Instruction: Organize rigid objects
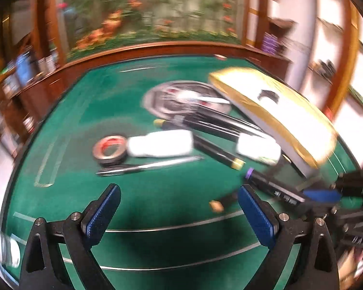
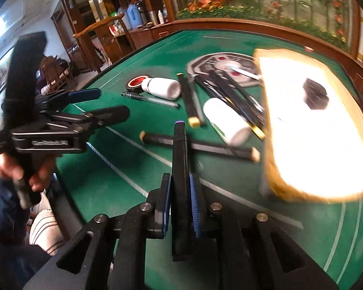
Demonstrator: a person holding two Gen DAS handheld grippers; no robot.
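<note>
Table [image 1: 157, 193]: green felt, white lines.
Right claw [image 2: 180, 188]: clamped on black marker [image 2: 179, 149], purple tip.
Left claw [image 1: 179, 207]: spread wide, empty.
Writing: blurred, unreadable.

Two hand-held grippers, both angled downward

The black left gripper with blue pads [image 1: 180, 213] gapes empty; the black right gripper [image 2: 180, 201], at its three o'clock, clamps a slim black purple-tipped marker [image 2: 179, 154].
</note>
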